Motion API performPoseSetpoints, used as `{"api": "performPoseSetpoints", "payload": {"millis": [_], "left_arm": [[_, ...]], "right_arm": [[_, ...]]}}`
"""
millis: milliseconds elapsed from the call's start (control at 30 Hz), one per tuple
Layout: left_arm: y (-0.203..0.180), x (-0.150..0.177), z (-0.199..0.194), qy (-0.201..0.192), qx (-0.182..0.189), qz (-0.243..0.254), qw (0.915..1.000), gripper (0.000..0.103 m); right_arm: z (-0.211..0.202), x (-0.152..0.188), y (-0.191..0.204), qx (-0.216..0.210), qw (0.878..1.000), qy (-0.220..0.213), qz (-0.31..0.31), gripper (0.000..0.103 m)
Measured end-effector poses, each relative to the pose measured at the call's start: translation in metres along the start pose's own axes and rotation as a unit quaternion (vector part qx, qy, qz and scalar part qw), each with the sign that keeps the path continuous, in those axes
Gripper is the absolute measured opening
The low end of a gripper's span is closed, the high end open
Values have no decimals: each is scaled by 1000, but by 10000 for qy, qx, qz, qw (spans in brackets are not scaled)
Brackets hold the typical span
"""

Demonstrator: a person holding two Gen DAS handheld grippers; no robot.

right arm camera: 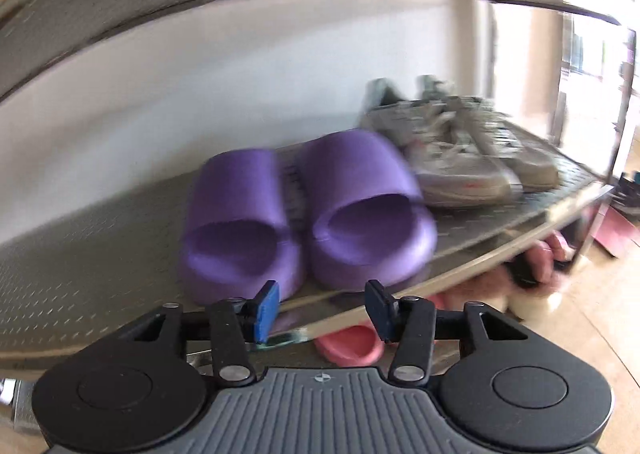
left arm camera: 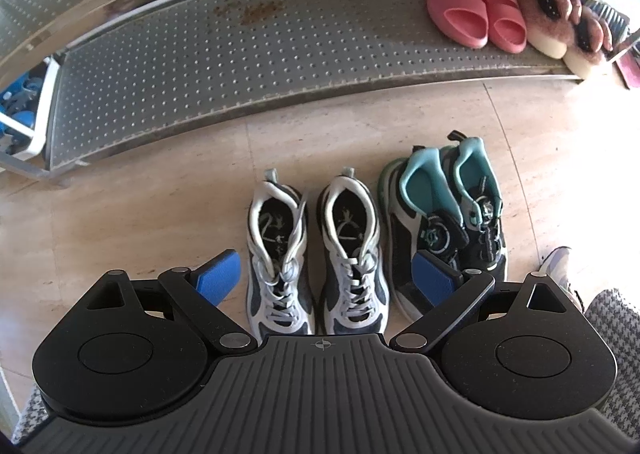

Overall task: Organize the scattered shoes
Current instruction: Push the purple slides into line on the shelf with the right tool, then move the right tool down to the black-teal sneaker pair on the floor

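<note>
On my left wrist view, the left hand-held gripper [left arm camera: 326,274] is spread wide and holds nothing. The grey sneakers [left arm camera: 314,254] sit on the floor [left arm camera: 120,222] between its fingers, the teal sneakers [left arm camera: 452,214] just to the right. On my right wrist view, blurred, the right hand-held gripper [right arm camera: 322,308] stands partly apart, empty, and the purple slippers [right arm camera: 308,210] rest on the shelf [right arm camera: 100,274] just ahead.

A home entryway: a perforated metal shoe rack [left arm camera: 256,66] on a beige tiled floor [left arm camera: 120,222] holds pink slides [left arm camera: 476,10], fluffy slippers [left arm camera: 560,22] and purple slides [right arm camera: 308,206], with sneakers [left arm camera: 316,250] on the floor.
</note>
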State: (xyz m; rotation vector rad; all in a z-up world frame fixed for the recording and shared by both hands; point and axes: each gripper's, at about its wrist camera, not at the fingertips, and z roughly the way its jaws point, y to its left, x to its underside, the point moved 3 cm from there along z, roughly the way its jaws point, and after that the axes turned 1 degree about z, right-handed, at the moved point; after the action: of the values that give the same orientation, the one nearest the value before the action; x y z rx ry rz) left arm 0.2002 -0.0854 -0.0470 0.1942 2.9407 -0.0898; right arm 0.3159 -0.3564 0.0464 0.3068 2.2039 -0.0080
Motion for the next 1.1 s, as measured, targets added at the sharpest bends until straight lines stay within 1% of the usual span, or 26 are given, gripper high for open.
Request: {"api": "performPoseSetpoints", "payload": {"millis": [33, 200, 600, 700, 800, 833, 867, 900, 933, 967, 1000, 1033, 1067, 1100], "left_arm": [[-1, 0, 1, 15, -10, 15, 10000, 96], [-3, 0, 9, 108, -71, 33, 9999, 96], [5, -10, 19, 175, -207, -81, 9996, 96], [8, -10, 15, 95, -245, -85, 9996, 96], [12, -9, 9, -19, -296, -71, 9995, 96], [14, -9, 8, -45, -326, -71, 9994, 96], [16, -8, 6, -70, -356, -71, 9993, 96], [17, -7, 5, -95, -385, -72, 9992, 96], [19, -6, 4, -106, -394, -91, 9991, 96], [20, -6, 3, -106, -385, -109, 9991, 96], [20, -5, 2, -106, -376, -126, 9992, 96], [20, -5, 0, -109, -354, -143, 9992, 96], [20, -4, -1, -122, -320, -144, 9993, 96], [20, -4, -3, -135, -287, -144, 9994, 96]], "right_arm": [[1, -1, -4, 68, 10000, 28, 12, 22], [18, -4, -27, 387, 9991, 139, 128, 21], [50, -14, -22, 570, 9983, -60, -144, 20], [38, -7, -13, 454, 9981, 190, -384, 20], [24, 2, -3, 315, 9962, 482, -647, 24], [19, 4, 1, 268, 9953, 579, -735, 30], [14, 7, 4, 221, 9941, 676, -822, 32], [9, 10, 7, 175, 9927, 772, -909, 41], [7, 20, 11, 71, 9901, 1017, -964, 62], [6, 35, 15, -66, 9858, 1350, -998, 68], [8, 61, 21, -305, 9747, 1953, -1048, 75], [14, 96, 26, -560, 9556, 2684, -1079, 72], [17, 116, 28, -655, 9443, 3038, -1083, 72], [22, 138, 29, -644, 9339, 3346, -1083, 72]]}}
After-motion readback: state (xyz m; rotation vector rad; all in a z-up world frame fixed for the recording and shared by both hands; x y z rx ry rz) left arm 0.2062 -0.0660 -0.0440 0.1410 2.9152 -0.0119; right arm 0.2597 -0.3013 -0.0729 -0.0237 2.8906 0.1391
